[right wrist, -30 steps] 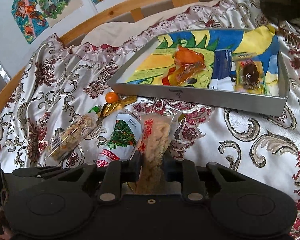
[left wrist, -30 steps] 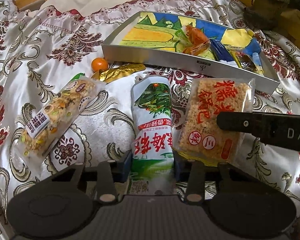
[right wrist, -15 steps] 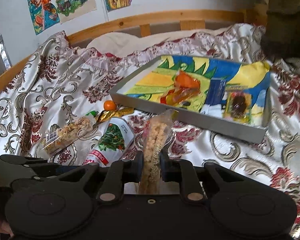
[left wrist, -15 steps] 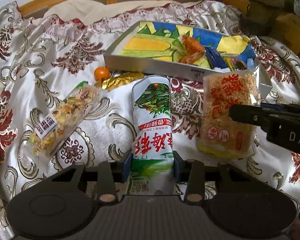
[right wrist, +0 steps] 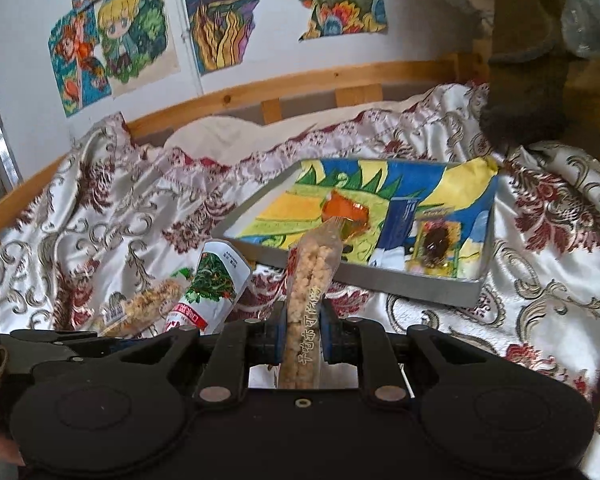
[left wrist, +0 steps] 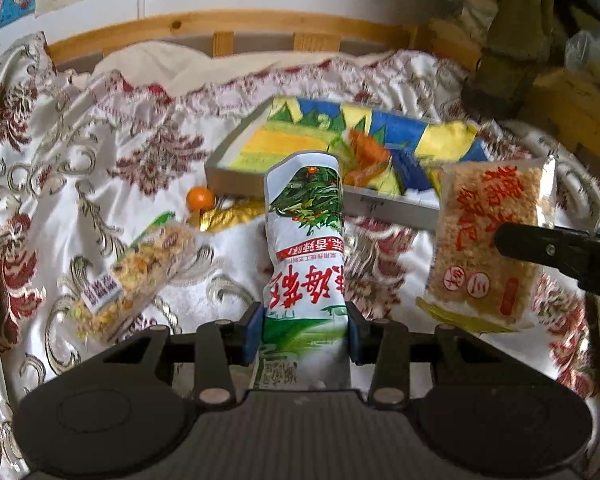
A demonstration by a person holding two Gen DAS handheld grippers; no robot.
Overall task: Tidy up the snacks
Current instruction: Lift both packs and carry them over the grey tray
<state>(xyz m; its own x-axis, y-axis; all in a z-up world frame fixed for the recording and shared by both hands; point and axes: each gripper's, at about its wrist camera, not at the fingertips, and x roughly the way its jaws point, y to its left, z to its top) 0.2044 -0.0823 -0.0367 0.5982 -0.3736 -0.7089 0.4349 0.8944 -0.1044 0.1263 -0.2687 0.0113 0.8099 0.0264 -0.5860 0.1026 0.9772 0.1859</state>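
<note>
white-green packet: the white-green snack packet (left wrist: 303, 256) is clamped at its lower end in the left gripper (left wrist: 302, 334), sticking up off the quilt (left wrist: 80, 152), just short of the tray
rice cracker pack: the rice cracker pack (right wrist: 309, 288) is pinched edge-on in the right gripper (right wrist: 303, 338), jaws nearly shut on it, also in the air near the tray's front wall
tray: grey tray (right wrist: 412, 286) with the painted lining, sitting on the quilt further back
already in: an orange wrapper (right wrist: 346, 214), a dark blue sachet (right wrist: 400, 220) and a dark candy pack (right wrist: 436, 246), so I'd guess roughly half done
still out: nut bar (left wrist: 140, 276), gold wrapper (left wrist: 232, 216) and small orange ball (left wrist: 200, 198) on the quilt left of the tray, plus the two packs in hand
left view only: the cracker pack's flat printed face, the gold wrapper and the ball
right view only: the full tray interior and its far corner, and the pictures on the wall (right wrist: 116, 40)
</note>
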